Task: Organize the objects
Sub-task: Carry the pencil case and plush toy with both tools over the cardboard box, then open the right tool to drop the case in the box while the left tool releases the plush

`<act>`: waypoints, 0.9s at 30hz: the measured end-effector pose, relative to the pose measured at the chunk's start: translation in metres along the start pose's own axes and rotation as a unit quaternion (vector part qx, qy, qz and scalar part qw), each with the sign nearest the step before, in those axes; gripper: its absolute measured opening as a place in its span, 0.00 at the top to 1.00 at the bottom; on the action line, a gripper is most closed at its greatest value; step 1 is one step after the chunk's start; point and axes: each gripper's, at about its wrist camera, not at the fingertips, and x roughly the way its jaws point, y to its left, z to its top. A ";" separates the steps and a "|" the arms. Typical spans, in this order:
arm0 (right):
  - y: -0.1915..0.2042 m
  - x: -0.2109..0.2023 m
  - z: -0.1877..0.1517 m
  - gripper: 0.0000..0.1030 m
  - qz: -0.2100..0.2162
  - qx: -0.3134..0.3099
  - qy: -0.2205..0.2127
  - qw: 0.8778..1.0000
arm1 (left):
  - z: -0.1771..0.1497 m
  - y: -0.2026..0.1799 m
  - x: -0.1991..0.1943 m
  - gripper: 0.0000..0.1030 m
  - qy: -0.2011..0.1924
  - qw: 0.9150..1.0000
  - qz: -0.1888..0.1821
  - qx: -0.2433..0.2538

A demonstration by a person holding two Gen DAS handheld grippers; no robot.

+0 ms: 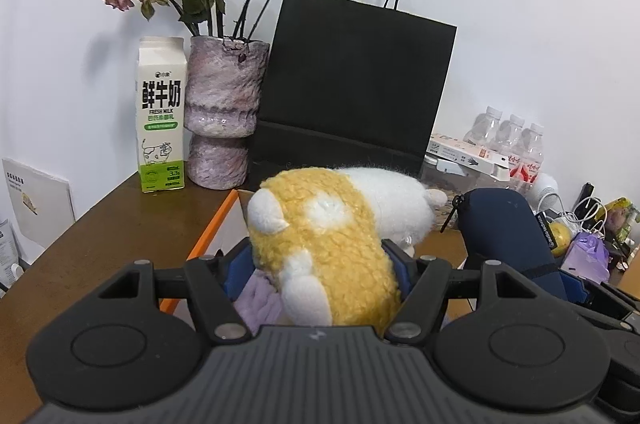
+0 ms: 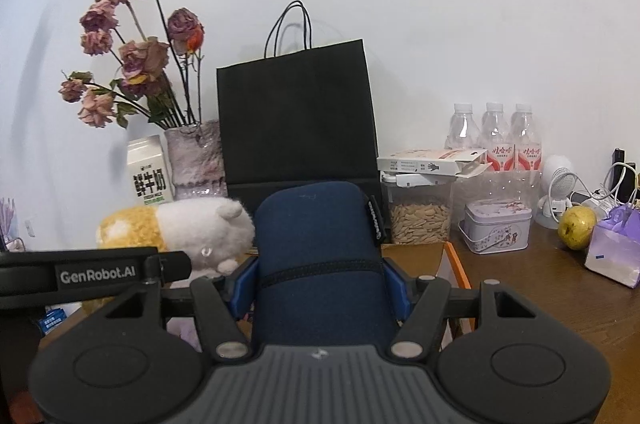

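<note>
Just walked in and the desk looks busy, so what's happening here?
A person is tidying with two handheld tongs. The left tongs grip a yellow-and-white plush toy; the right tongs grip a navy zippered pouch. Both are held side by side above the wooden desk, facing a black paper bag.
</note>
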 end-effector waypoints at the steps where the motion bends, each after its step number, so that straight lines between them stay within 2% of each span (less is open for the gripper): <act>1: -0.001 0.004 0.001 0.39 -0.002 0.001 0.001 1.000 | 0.001 -0.001 0.003 0.34 0.002 1.000 -0.001 0.001; 14: -0.020 0.039 -0.007 0.39 -0.035 0.009 0.028 0.999 | 0.002 -0.002 0.042 0.33 0.021 1.000 -0.004 0.017; 17: -0.022 0.045 -0.009 0.38 -0.037 0.005 0.039 0.999 | 0.002 -0.001 0.046 0.23 0.022 1.000 -0.007 0.020; 18: -0.022 0.048 -0.009 0.37 -0.039 0.003 0.047 0.998 | 0.002 0.000 0.046 0.15 0.020 1.000 -0.006 0.019; 19: -0.022 0.050 -0.010 0.35 -0.042 0.000 0.054 0.998 | 0.002 0.001 0.046 0.02 0.016 1.000 -0.001 0.018; 21: -0.021 0.052 -0.011 0.15 -0.056 -0.004 0.058 0.997 | 0.002 0.002 0.044 0.00 0.003 1.000 0.006 0.016; 22: -0.021 0.052 -0.011 0.01 -0.063 -0.003 0.056 0.996 | 0.002 0.003 0.043 0.00 0.001 1.000 0.008 0.016; 24: -0.021 0.049 -0.010 0.00 -0.073 -0.006 0.044 0.996 | 0.004 0.004 0.044 0.00 0.004 1.000 0.008 0.014; 27: -0.021 0.050 -0.010 0.00 -0.071 -0.005 0.048 0.996 | 0.004 0.003 0.045 0.00 0.009 1.000 0.011 0.018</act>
